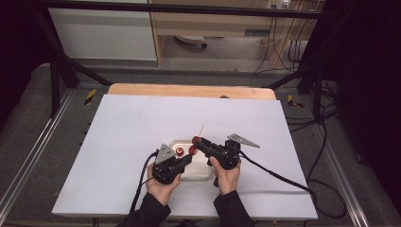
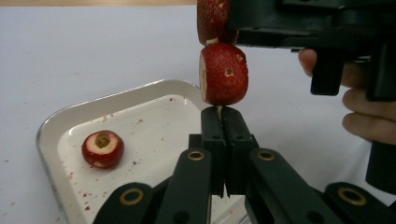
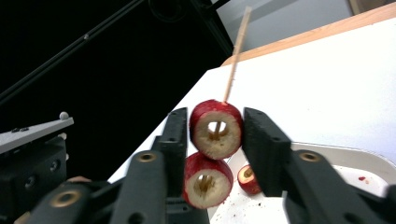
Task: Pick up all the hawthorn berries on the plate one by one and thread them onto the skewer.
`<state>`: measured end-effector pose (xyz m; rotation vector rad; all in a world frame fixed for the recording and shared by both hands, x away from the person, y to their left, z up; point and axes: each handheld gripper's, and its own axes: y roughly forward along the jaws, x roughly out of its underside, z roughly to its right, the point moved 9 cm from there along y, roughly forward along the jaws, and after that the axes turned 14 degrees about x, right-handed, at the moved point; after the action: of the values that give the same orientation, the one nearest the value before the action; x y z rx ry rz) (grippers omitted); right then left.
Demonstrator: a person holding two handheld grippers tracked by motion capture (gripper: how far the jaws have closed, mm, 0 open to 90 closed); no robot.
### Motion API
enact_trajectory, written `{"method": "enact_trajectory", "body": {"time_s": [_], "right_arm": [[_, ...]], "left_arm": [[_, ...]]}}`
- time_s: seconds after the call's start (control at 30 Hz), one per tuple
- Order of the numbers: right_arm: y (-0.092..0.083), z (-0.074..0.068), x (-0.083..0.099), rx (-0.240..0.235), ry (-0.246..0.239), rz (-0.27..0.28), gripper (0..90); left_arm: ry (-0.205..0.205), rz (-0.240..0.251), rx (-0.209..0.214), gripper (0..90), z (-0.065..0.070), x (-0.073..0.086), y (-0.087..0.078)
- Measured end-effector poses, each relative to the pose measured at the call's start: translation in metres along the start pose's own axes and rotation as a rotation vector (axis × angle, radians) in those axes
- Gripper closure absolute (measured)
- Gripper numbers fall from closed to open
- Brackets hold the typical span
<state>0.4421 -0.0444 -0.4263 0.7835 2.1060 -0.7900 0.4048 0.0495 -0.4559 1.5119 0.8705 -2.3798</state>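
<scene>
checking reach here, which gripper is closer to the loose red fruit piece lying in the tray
Left. The left gripper sits over the tray, right beside the loose fruit piece. The right gripper is just past it, closed on a skewered piece.

A white sheet point(image 1: 142, 142) covers the table across the middle of the frame, and a strip of bare wooden tabletop point(image 1: 189, 90) shows along its far edge. Black frame bars point(image 1: 61, 61) slant down at the upper left and upper right. Grey floor point(image 1: 28, 118) lies on both sides of the table. At the top centre stands a wooden cabinet point(image 1: 213, 23), with loose cables point(image 1: 283, 47) hanging to its right.
</scene>
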Motion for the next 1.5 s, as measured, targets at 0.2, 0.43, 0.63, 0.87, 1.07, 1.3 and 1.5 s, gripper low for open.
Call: {"method": "enact_trajectory", "body": {"time_s": [0.2,0.43,0.63,0.87,1.07,1.3,1.5], "right_arm": [[-0.011,0.007,-0.005,0.009,-0.054,-0.011,37.7],[-0.020,0.025,0.001,0.066,-0.168,-0.105,17.8],[-0.023,0.037,0.014,0.134,-0.311,-0.197,9.0],[-0.026,0.045,0.021,0.157,-0.393,-0.288,6.5],[-0.024,0.045,0.027,0.175,-0.452,-0.380,5.4],[-0.011,0.034,0.027,0.184,-0.511,-0.482,6.3],[0.007,0.025,0.025,0.202,-0.556,-0.542,7.1]], "left_arm": [[0.017,-0.030,-0.011,88.5,-0.011,0.010,-0.013],[0.052,-0.083,-0.018,88.5,-0.022,0.024,-0.031],[0.070,-0.118,-0.025,88.4,-0.033,0.033,-0.051],[0.074,-0.143,-0.044,88.4,-0.050,0.042,-0.082],[0.068,-0.183,-0.059,88.4,-0.064,0.052,-0.102],[0.073,-0.209,-0.040,88.4,-0.068,0.058,-0.110],[0.075,-0.222,-0.041,88.4,-0.075,0.062,-0.121]]}}
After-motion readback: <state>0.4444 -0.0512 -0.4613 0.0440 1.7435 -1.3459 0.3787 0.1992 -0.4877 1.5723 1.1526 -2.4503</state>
